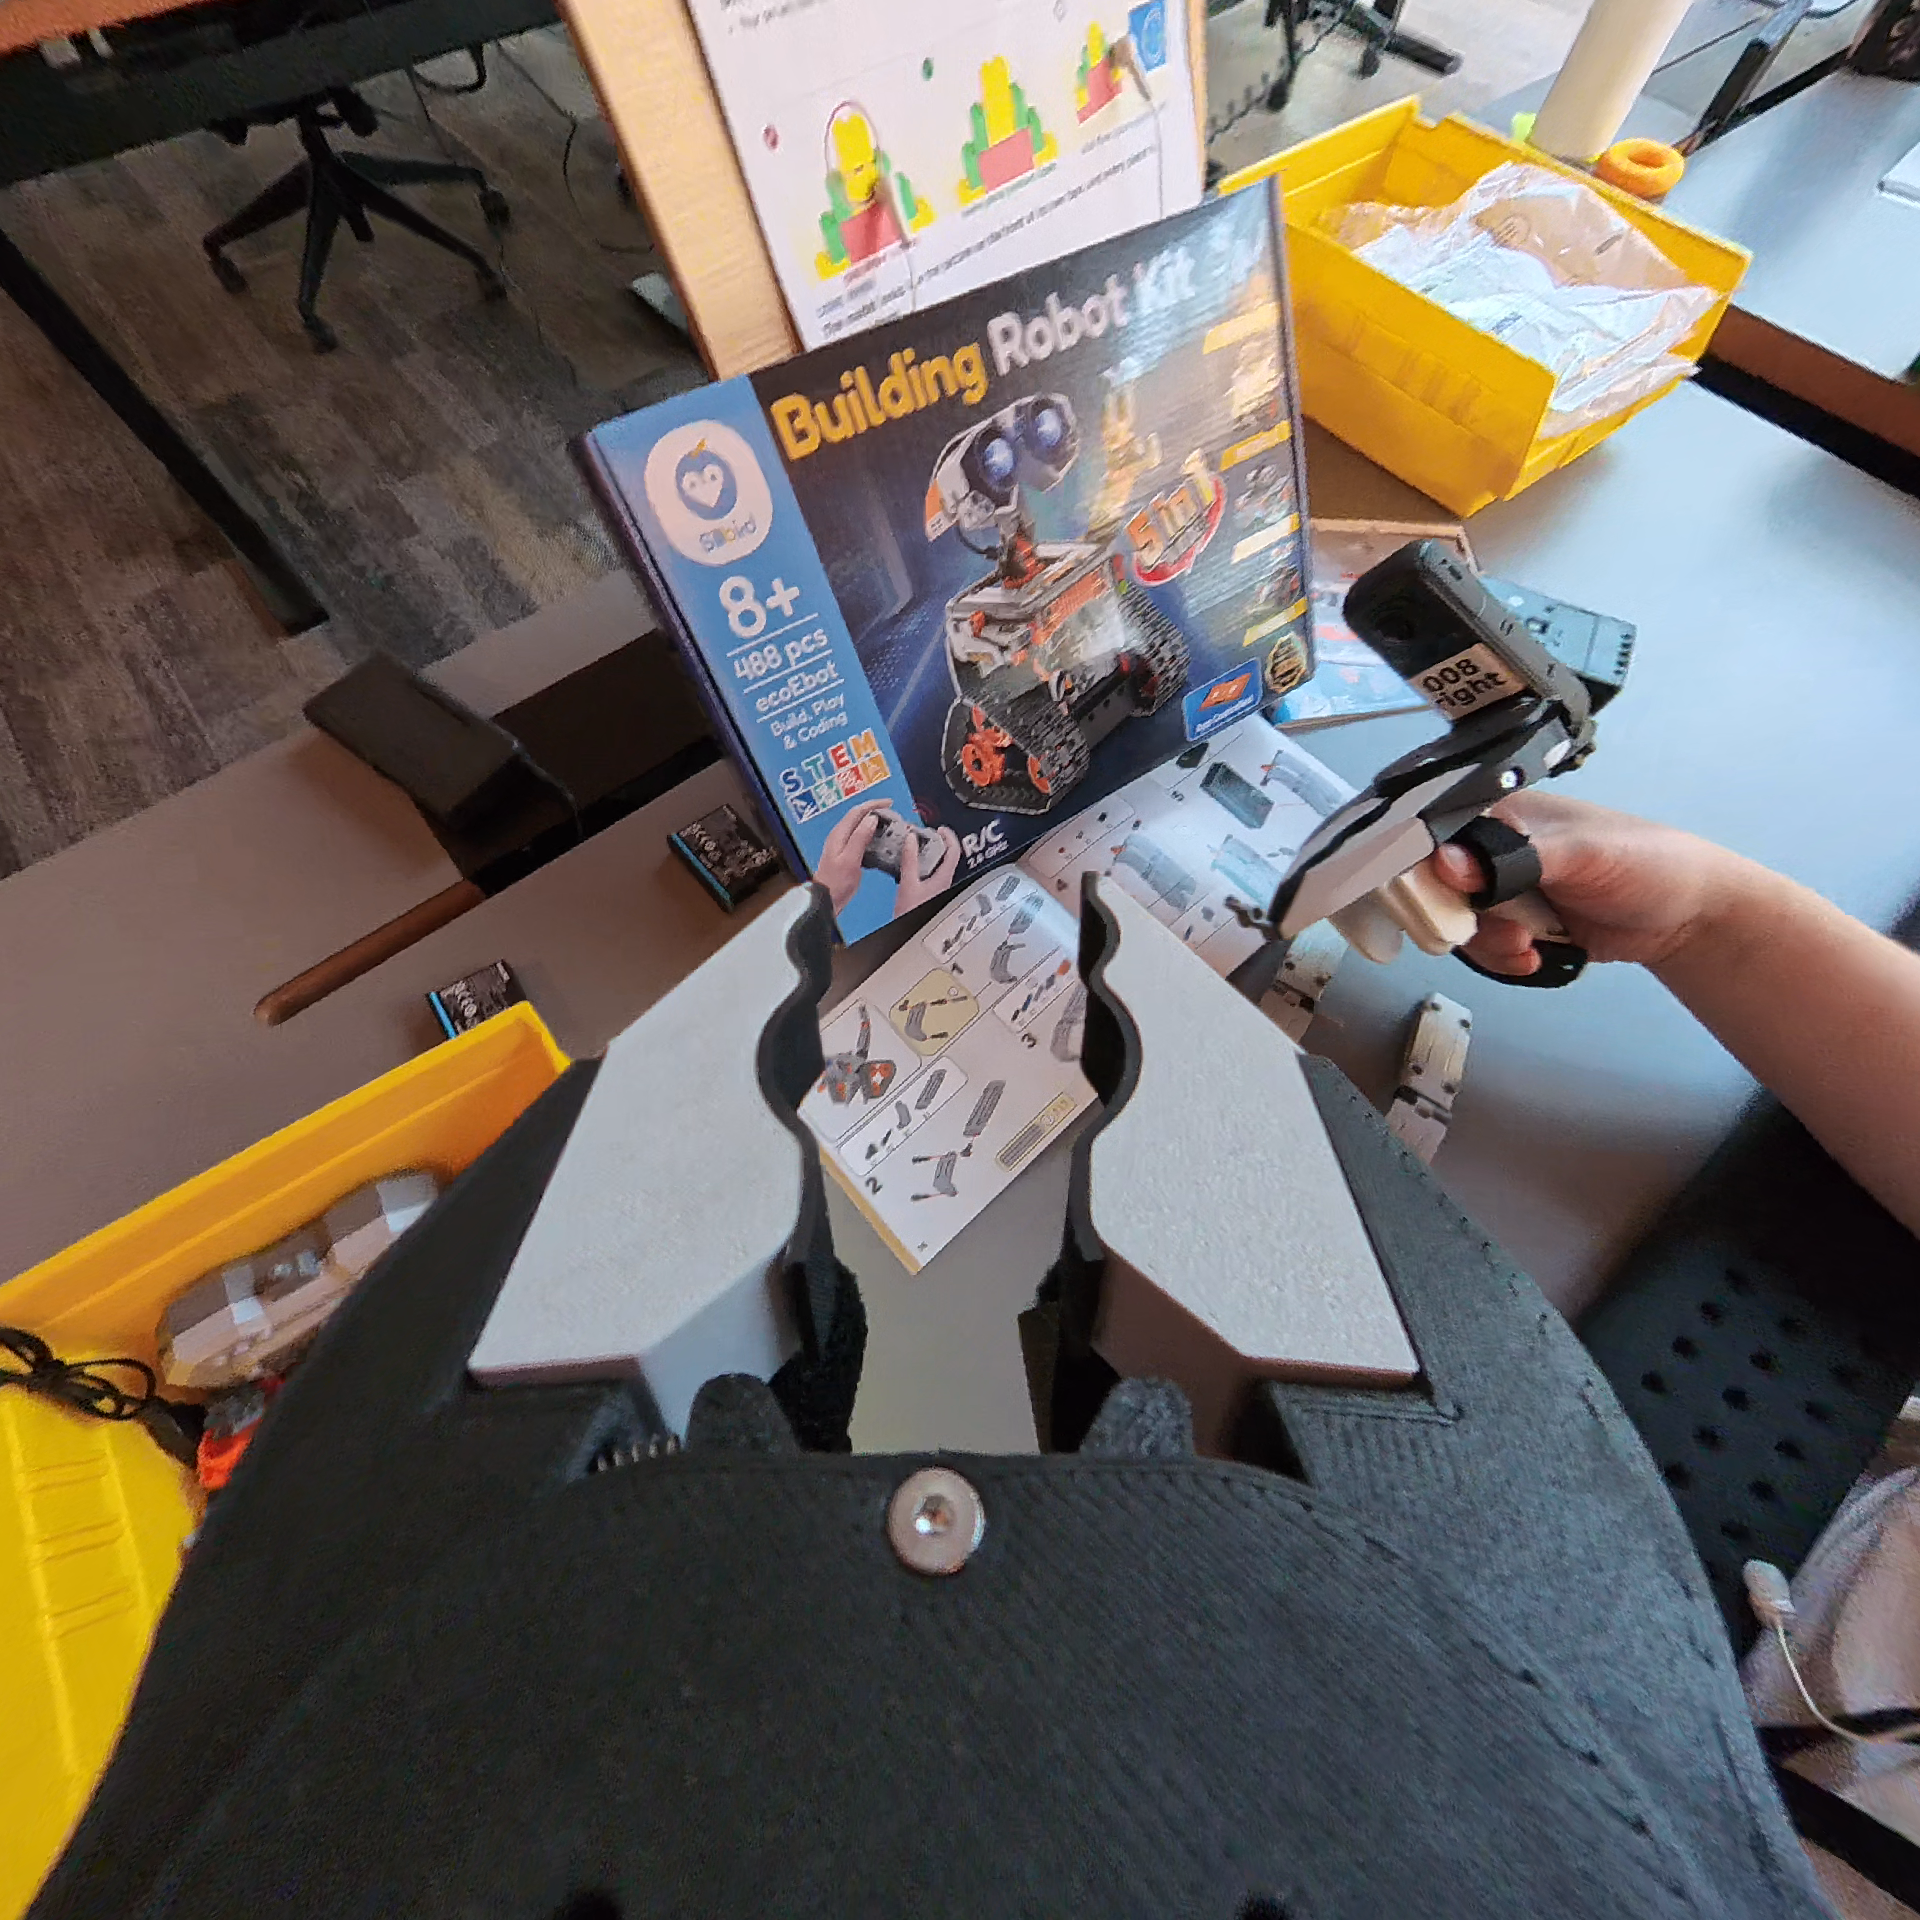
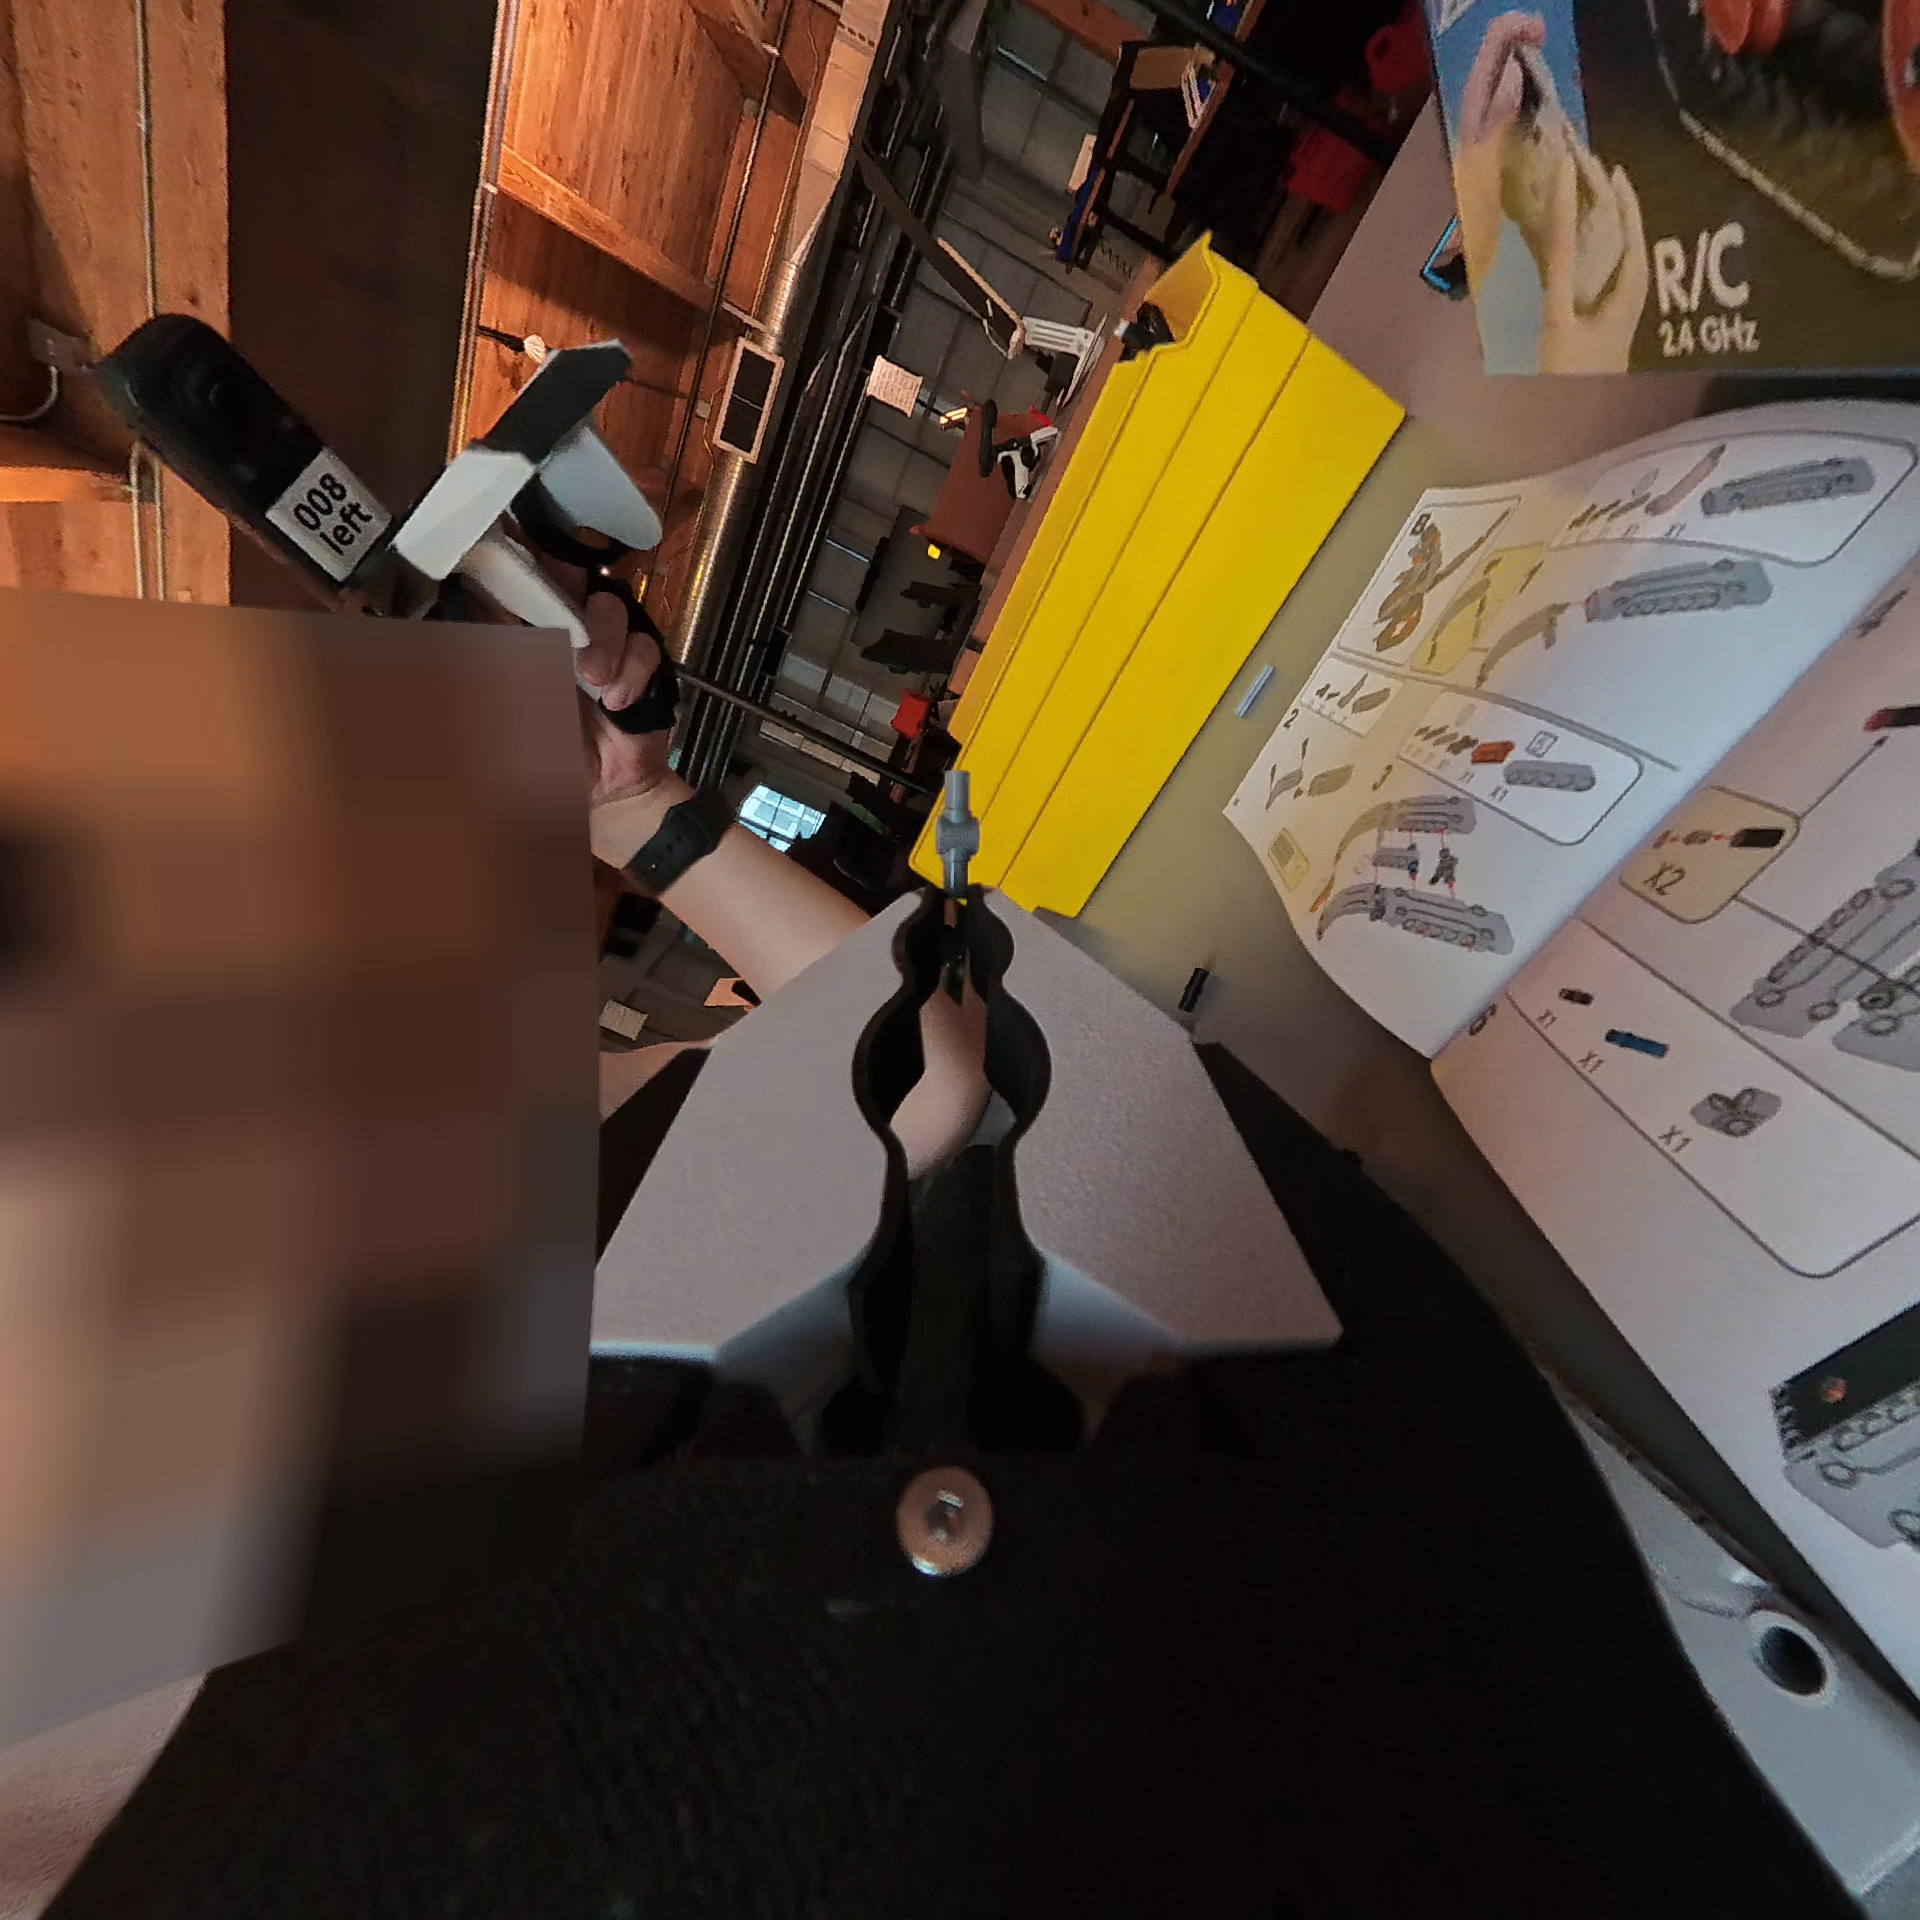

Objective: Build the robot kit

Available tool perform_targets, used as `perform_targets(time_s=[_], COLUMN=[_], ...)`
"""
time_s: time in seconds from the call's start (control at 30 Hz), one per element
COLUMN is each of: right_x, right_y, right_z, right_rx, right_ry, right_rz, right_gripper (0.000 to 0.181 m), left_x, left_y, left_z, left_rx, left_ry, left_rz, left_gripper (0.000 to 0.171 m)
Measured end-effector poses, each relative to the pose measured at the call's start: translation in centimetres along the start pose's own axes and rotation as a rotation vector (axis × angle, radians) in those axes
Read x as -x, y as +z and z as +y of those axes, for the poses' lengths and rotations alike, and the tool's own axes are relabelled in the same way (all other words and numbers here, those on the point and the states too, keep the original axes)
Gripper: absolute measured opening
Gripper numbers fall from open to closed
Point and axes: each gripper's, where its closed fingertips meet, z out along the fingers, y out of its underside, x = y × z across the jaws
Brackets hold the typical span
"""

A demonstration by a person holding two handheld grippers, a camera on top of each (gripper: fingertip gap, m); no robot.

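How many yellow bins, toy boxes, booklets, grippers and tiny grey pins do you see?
Yellow bins: 2
Toy box: 1
Booklet: 1
Grippers: 2, left gripper and right gripper
Grey pin: 1, in the right gripper
Total: 7

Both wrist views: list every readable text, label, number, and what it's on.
I won't transcribe writing; its bearers:
Blue-black toy kit box: large print, legible.
Open instruction booklet: step numbers, counts.
White sheet on cardboard: blurred.
White sticker on left gripper: legible.
White sticker on right gripper, shut on a grey pin: legible.
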Motion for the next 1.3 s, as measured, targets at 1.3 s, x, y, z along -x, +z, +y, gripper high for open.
perform_targets(time_s=[1.3], right_x=[4.2], right_y=[-6.1], right_z=[-8.3], right_rx=[-0.433], right_ry=[-0.908], right_rz=[0.262], right_gripper=[0.003], left_x=[-9.0], left_y=[-1.0], left_z=[-6.1], left_rx=[-0.544], left_ry=[-0.199], left_rz=[0.220], left_gripper=[0.066])
